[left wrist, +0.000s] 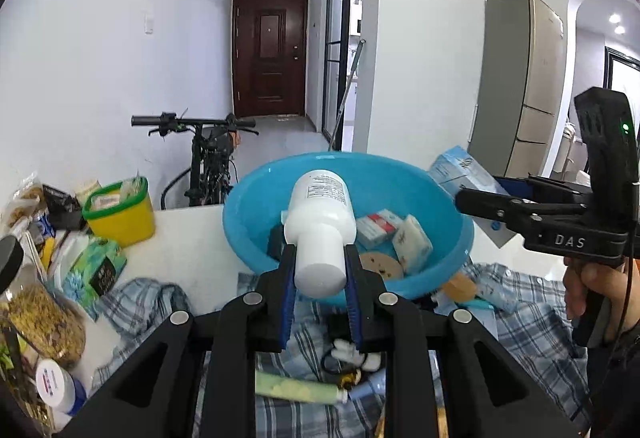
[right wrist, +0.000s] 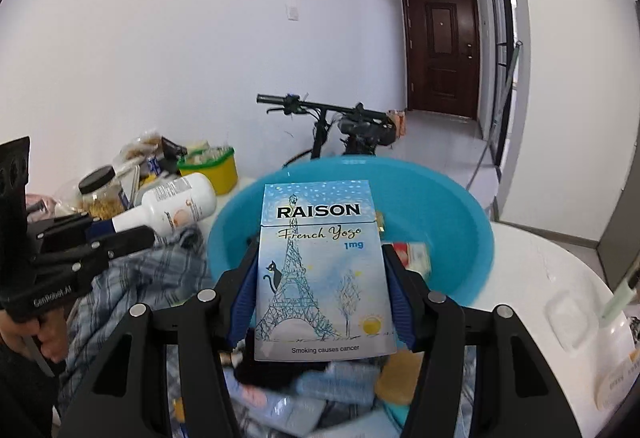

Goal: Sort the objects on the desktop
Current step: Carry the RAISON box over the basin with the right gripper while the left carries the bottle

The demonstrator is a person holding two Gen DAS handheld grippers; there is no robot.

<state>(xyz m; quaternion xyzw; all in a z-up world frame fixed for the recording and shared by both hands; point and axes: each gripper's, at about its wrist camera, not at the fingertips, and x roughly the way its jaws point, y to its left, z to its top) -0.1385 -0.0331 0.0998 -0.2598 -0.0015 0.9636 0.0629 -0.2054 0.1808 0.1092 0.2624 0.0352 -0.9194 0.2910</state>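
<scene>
Two loads carried | left fingers (left wrist: pixel 320 274) clamp white bottle (left wrist: pixel 320 226) | right fingers (right wrist: pixel 320 298) pinch cigarette pack (right wrist: pixel 320 270) | next: release both over blue basin (left wrist: pixel 440 197) near table's far edge.

left gripper (left wrist: pixel 320 270): showing black linkage, blue pads, silver rivets | right gripper (right wrist: pixel 320 278): matching, bearing white "DAS" lettering, glowing green light, trailing thin black cable

small packs (left wrist: pixel 378 226) lie in the basin (left wrist: pixel 256 222), shirt (left wrist: pixel 532 322) before it.
</scene>
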